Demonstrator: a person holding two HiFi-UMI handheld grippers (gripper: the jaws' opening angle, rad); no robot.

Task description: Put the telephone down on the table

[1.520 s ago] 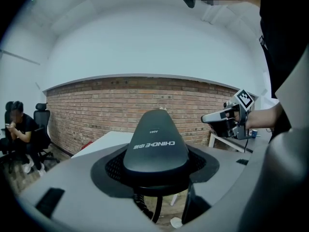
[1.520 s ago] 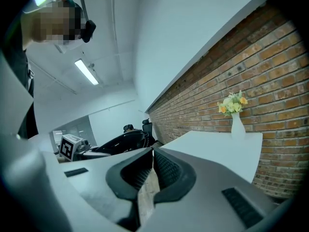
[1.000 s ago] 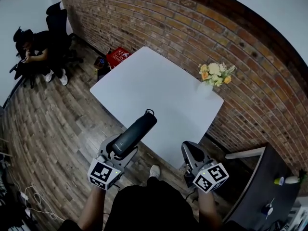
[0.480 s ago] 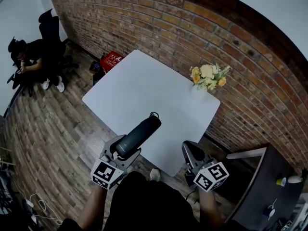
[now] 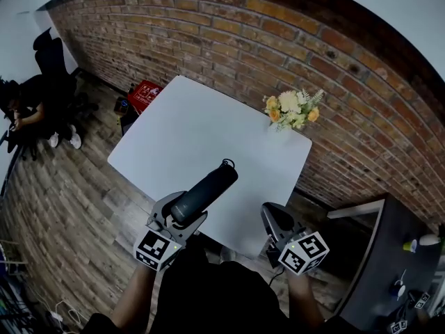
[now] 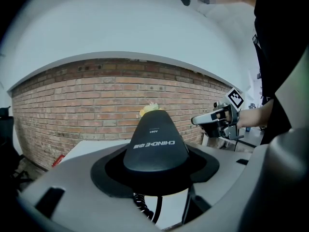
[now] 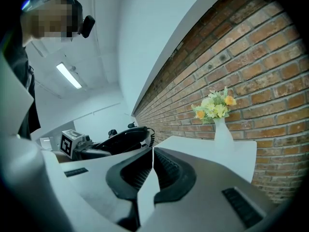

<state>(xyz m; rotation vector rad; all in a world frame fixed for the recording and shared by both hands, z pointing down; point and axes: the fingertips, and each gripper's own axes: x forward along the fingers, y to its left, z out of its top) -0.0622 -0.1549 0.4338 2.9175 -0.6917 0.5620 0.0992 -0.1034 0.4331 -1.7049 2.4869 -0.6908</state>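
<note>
A black telephone handset (image 5: 205, 192) is clamped across the jaws of my left gripper (image 5: 182, 216), its far end over the near edge of the white table (image 5: 201, 127). In the left gripper view the handset (image 6: 155, 141) fills the space between the jaws, and its coiled cord (image 6: 141, 204) hangs below it. My right gripper (image 5: 275, 220) is held beside it at the table's near corner, shut with nothing in it. The right gripper view shows its pads (image 7: 152, 170) closed together, with the handset (image 7: 126, 135) off to the left.
A white vase of yellow flowers (image 5: 288, 113) stands at the table's far right corner against the brick wall. A red box (image 5: 146, 92) lies on the floor by the far left corner. A person sits on a chair (image 5: 28, 110) far left. A dark cabinet (image 5: 389, 256) stands at right.
Both grippers have moved forward toward the table, the left one still carrying the handset. The table and vase now sit closer in the head view.
</note>
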